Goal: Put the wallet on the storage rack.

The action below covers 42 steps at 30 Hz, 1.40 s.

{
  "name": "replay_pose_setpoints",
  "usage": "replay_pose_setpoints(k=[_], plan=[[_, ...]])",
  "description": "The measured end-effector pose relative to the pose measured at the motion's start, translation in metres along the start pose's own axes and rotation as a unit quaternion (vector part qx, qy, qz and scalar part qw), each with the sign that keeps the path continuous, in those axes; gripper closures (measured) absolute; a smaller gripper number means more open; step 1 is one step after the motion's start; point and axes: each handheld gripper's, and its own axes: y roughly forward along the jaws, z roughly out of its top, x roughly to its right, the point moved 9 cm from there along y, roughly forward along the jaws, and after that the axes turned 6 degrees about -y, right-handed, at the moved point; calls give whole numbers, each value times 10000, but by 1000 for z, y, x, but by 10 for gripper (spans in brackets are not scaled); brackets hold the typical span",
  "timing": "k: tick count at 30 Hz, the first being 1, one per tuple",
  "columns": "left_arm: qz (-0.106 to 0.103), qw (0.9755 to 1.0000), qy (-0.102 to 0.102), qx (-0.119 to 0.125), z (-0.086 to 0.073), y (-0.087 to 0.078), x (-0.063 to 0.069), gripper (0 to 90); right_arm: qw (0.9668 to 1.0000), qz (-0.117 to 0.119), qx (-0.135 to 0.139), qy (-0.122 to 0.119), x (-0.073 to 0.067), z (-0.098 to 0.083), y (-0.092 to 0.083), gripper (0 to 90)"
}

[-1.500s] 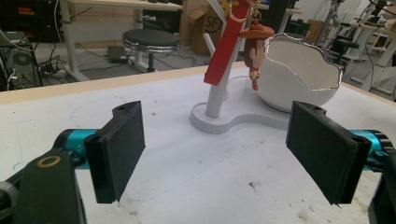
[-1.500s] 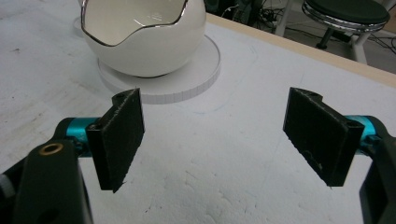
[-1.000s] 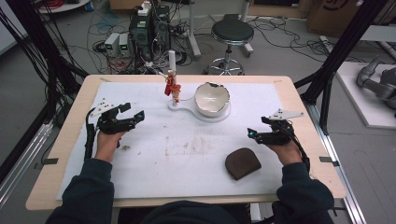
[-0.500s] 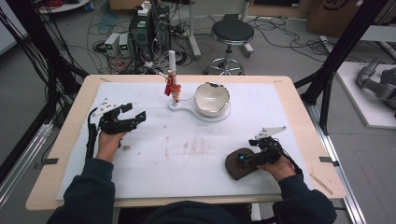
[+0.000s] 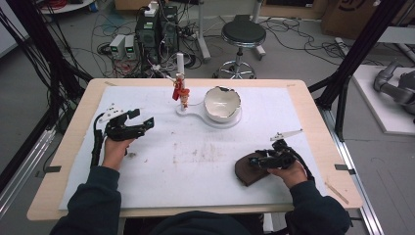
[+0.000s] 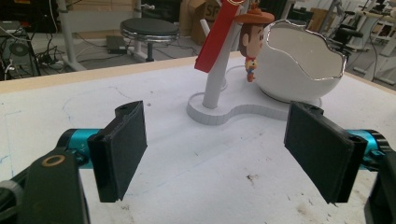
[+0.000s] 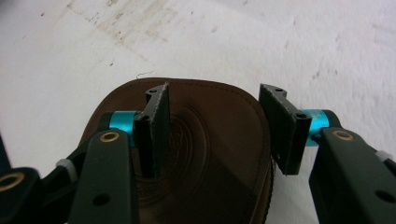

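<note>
Right gripper [image 7: 212,123] over brown leather pouch [image 7: 210,154], embossed stamp unreadable

Brown leather pouch [image 7: 210,154], smooth, embossed; glossy white bowl [image 5: 221,103].

left hand-held gripper [image 6: 224,154]: jaws wide apart, nothing between | ahead: cowboy figure [image 6: 251,42] on white stand [image 6: 219,100], white bowl [image 6: 299,65]

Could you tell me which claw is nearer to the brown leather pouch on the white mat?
The right claw: it hangs right over the brown leather pouch, jaws just closing, one above it, one past its edge. The left claw waits across the mat, open.
</note>
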Motion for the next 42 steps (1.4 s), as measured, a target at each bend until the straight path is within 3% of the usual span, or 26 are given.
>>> replay_pose_setpoints(k=[3,6,7,9,10,11,12,15,16,17,20,22,23,24,25,27,30,33,34,35,36,38,42], plan=[[3,10000,30,-31,-1,0,0,212,9999,-90,28,-55,2,6,3,522],[4,10000,-7,-40,-1,2,1,212,9987,-396,133,-305,2,26,15,582],[4,10000,-7,-40,-1,2,1,212,9987,-396,133,-305,2,26,15,582],[7,10000,-6,-37,-1,1,1,212,9973,-558,331,-338,8,43,23,703],[8,10000,-7,-37,-1,1,1,212,9973,-558,331,-338,8,43,23,703],[11,10000,5,-36,-1,1,0,212,9990,-363,272,-63,12,45,32,704],[5,10000,2,-32,-1,1,0,212,9992,-273,286,30,14,46,36,703],[2,10000,-30,-20,0,0,-1,212,9992,-209,344,43,15,47,35,697],[7,10000,-40,-22,0,0,-1,212,9981,-330,505,-146,15,51,28,586],[7,10000,-53,-13,0,1,-1,212,9979,-292,549,-157,13,53,24,540],[-3,10000,-49,-40,-1,1,-1,212,9958,-441,624,-505,10,57,12,423],[-13,10000,-38,-37,-1,1,0,212,9960,-379,558,-593,9,57,9,404],[-21,10000,-42,-37,-1,1,0,212,9950,-402,445,-796,8,54,3,375],[-26,10000,-31,-48,-1,1,0,212,9950,-402,445,-796,8,54,3,375],[-25,10000,-31,-41,-1,1,1,214,9957,-213,360,-820,7,49,-1,326],[-28,10000,-27,-53,-1,2,1,214,9957,-79,181,-909,8,41,-3,280],[-31,10000,-36,-49,-1,2,1,214,9959,-10,8,-907,10,33,-1,257],[-24,10000,-30,-55,-1,2,1,215,9963,336,-431,-670,6,15,12,251],[-25,10000,-29,-56,-2,2,1,215,9963,336,-431,-670,6,15,12,251],[-28,10000,-19,-69,-2,2,1,215,9972,540,-410,-302,5,11,17,235],[-36,10000,-12,-67,-2,2,2,215,9969,671,-387,-127,6,10,18,235],[-38,10000,-16,-65,-2,2,2,216,9964,798,-263,-76,8,8,18,246],[-53,9999,12,-118,-4,4,4,219,9972,675,-266,-186,6,9,18,291]])
